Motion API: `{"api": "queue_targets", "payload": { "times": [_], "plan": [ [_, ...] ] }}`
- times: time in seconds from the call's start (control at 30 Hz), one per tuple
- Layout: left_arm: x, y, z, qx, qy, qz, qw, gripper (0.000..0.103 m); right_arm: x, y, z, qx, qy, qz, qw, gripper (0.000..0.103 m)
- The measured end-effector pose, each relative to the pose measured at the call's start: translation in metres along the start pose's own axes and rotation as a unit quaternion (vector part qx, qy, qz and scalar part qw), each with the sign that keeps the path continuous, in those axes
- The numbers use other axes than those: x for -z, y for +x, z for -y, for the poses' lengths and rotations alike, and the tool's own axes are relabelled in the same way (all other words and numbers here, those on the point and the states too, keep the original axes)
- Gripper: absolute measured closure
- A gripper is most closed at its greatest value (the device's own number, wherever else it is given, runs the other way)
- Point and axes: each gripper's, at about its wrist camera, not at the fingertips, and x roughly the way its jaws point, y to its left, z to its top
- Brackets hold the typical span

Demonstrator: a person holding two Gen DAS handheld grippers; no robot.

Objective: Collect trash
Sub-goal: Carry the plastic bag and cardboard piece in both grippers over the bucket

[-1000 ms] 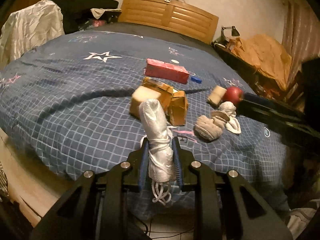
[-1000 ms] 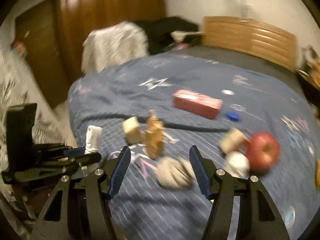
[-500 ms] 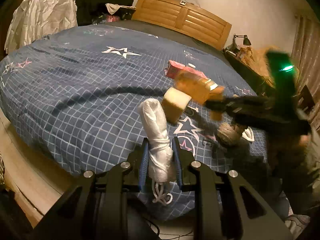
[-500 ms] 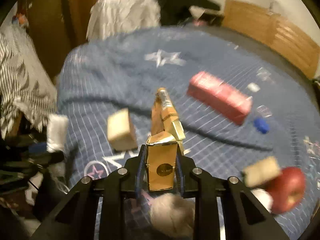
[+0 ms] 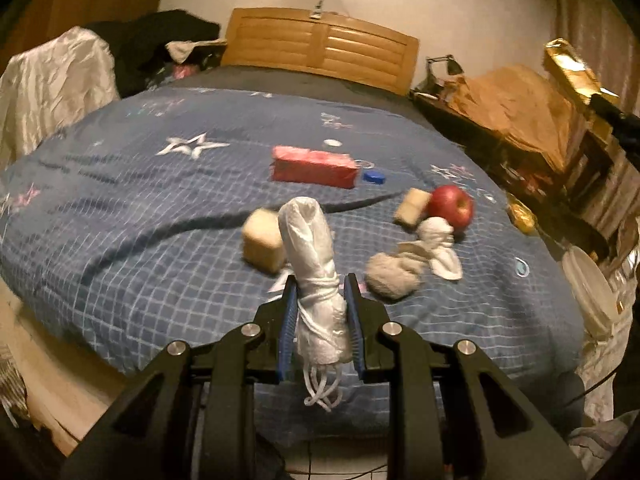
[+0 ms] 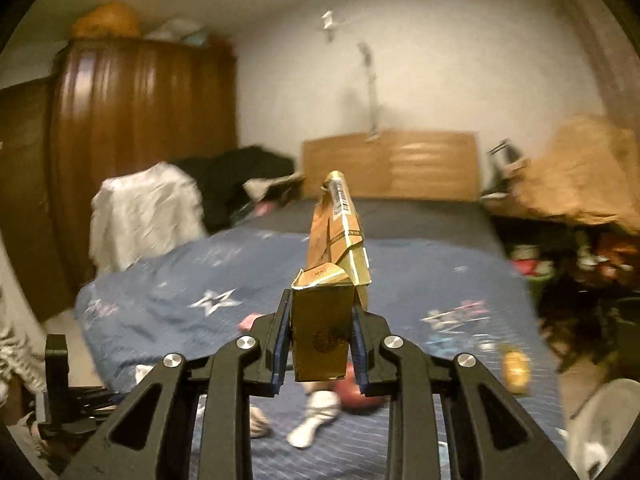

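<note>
My left gripper (image 5: pixel 319 284) is shut on a rolled white plastic bag (image 5: pixel 314 276) tied with string, held above the near edge of the blue checked bed (image 5: pixel 120 208). My right gripper (image 6: pixel 320 312) is shut on a crushed gold carton (image 6: pixel 330 280), lifted high over the bed; that carton (image 5: pixel 572 68) also shows at the far right of the left wrist view. On the bed lie a tan sponge block (image 5: pixel 262 244), a red box (image 5: pixel 314 166), a blue cap (image 5: pixel 375 177), a red apple (image 5: pixel 451 204), a second tan block (image 5: pixel 412 205), a grey wad (image 5: pixel 394 276) and a white wad (image 5: pixel 438 246).
A wooden headboard (image 5: pixel 320 48) stands at the far end, a white garment (image 5: pixel 52 84) and dark clothes at the left. A cluttered side table with brown paper (image 5: pixel 520 108) flanks the right edge, and a dark wardrobe (image 6: pixel 132 128) rises at the left. A white round lid (image 5: pixel 588 292) sits at lower right.
My right gripper closed on the gold carton and lifted it off the bed, up and to the right. The left gripper rose slightly, still holding the bag.
</note>
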Motion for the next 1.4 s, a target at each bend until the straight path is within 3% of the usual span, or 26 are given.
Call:
{"api": "queue_targets", "payload": {
  "times": [0.33,0.63,1.07,1.4],
  "plan": [
    [-0.002,-0.005,0.074,0.039,0.081,0.006,0.9959,0.081,0.032,-0.114,0.028,0.087,0.008,0.053,0.995,0.076],
    [0.01,0.008,0.146,0.08,0.16,-0.019,0.9837,0.081,0.084,-0.178,0.078,0.135,0.047,0.043,0.989,0.076],
    [0.012,0.054,0.282,0.158,0.27,-0.043,0.9488,0.081,0.149,-0.23,0.166,0.21,0.112,0.021,0.971,0.076],
    [-0.008,0.072,0.408,0.222,0.32,-0.037,0.9202,0.081,0.174,-0.275,0.247,0.31,0.147,0.016,0.939,0.076]
  ]
}}
